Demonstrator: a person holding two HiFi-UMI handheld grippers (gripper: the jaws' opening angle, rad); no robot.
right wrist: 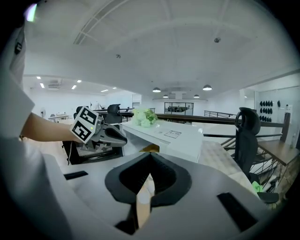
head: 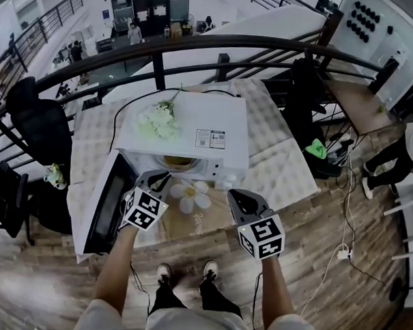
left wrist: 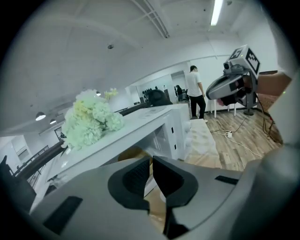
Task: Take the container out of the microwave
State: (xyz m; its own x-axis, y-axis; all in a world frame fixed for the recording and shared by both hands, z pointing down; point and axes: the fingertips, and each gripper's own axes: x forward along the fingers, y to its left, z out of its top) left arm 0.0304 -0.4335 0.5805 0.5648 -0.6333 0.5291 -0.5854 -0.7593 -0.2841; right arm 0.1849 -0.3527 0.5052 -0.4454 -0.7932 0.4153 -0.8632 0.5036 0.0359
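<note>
Your left claw [head: 159,181] is closed up tight and holds nothing. Your right claw [head: 236,196] is closed too, and it is empty. Both claws hang in front of the white microwave [head: 218,124], the left one close to its mouth. The microwave door [head: 108,206] is swung wide open to the left. The container [head: 178,162] sits inside the microwave, and you are not touching it. A bunch of pale flowers [head: 159,120] lies on top. A flower-shaped mat [head: 191,195] lies on the table [head: 285,172] between your claws.
</note>
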